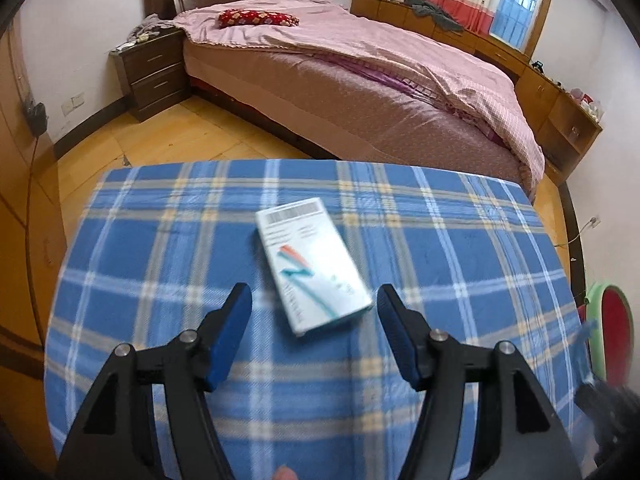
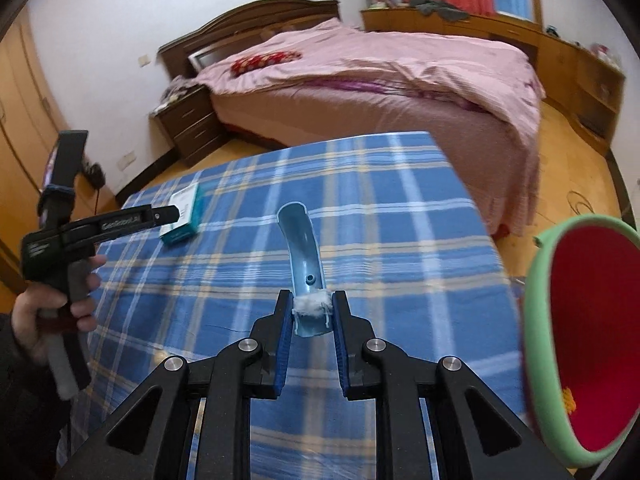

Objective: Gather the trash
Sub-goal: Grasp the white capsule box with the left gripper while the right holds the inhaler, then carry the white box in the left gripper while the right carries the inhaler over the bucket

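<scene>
The left gripper (image 1: 315, 300) hangs over the tabletop (image 1: 460, 248), which has a blue plaid cloth on it, w/ its fingers (image 1: 232, 332) spread wide and nothing between them. Just ahead lies a white-and-teal box (image 1: 314, 268), flat on the cloth. Near end of the box sits roughly level w/ the fingertips, inside the gap but nearer the right finger. Its long axis runs away from the gripper, angled a bit to the left at the far end, so approx. in line w/ the fingers. No contact yet as far as I can see.

The right gripper (image 2: 311, 304) is closed on a curved pale-blue plastic piece (image 2: 300, 240), pinched near its close end w/ a tuft of white fluff at the grip. The piece sticks out forward, clear of the cloth I think. The red bin w/ green rim (image 2: 538, 320) is just off the tabletop edge on the right side, near this gripper, well apart from the left one.

Judgement: box is the left hand's (image 2: 40, 312) job, being far nearer. Next move prob. needs the fingers forward and down to straddle the box across its short width.
</scene>
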